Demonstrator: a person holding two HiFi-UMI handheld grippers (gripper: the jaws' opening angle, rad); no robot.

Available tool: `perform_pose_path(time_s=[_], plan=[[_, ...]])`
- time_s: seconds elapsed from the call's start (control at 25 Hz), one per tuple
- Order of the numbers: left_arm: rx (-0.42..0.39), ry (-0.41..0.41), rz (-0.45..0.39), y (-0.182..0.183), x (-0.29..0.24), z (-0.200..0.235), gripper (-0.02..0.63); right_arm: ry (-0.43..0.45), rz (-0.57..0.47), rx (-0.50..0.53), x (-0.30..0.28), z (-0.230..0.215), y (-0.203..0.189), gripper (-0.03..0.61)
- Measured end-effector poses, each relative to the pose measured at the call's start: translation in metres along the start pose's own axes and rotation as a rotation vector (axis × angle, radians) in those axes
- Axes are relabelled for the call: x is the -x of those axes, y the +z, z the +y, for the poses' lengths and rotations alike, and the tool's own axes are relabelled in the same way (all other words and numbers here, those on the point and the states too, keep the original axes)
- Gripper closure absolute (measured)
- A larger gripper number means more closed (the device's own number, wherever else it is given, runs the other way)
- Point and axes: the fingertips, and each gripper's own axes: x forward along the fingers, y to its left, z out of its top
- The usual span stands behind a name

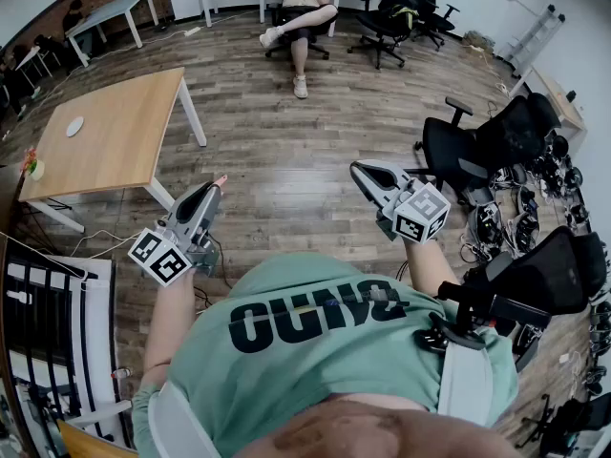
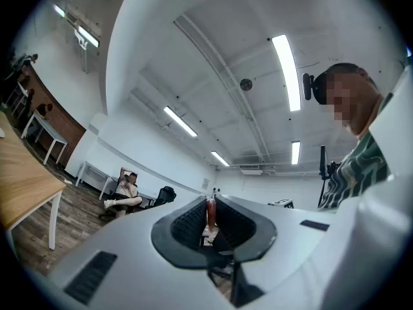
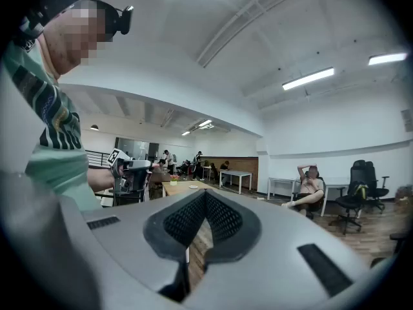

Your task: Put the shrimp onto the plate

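My left gripper [image 1: 214,189] is held out over the wooden floor, shut on a small pink-red shrimp [image 1: 221,178] that sticks out at its tip. In the left gripper view the shrimp [image 2: 211,212] stands upright, pinched between the ribbed pads. A white plate [image 1: 74,126] lies on the wooden table [image 1: 124,136] far to the left, well away from both grippers. My right gripper [image 1: 359,169] is level at the right, jaws shut with nothing between them [image 3: 205,196]. The right gripper view also shows the left gripper [image 3: 129,172] and the plate [image 3: 193,186].
A person sits on a chair [image 1: 298,8] at the far side of the room. Black office chairs [image 1: 496,141] and gear crowd the right. A small flower pot [image 1: 34,167] stands on the table's near corner. A black railing [image 1: 48,303] runs along the lower left.
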Motion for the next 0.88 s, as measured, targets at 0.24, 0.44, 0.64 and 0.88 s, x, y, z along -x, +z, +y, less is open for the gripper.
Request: perform_pose_path(time_s=[0.24, 0.44, 0.64, 0.88], plan=[[-0.009, -0.007, 0.002, -0.002, -0.008, -0.01, 0.571, -0.004, -0.011, 0.002, 0.012, -0.004, 0.004, 0.574], [-0.006, -0.015, 0.009, -0.006, -0.011, -0.013, 0.571, -0.012, -0.018, -0.012, 0.017, -0.004, 0.001, 0.574], [-0.006, -0.024, 0.021, -0.009, -0.017, -0.016, 0.571, -0.018, -0.026, -0.019, 0.022, -0.007, -0.001, 0.574], [-0.014, -0.031, 0.036, -0.012, -0.023, -0.025, 0.571, -0.017, -0.041, -0.06, 0.032, -0.009, -0.003, 0.574]])
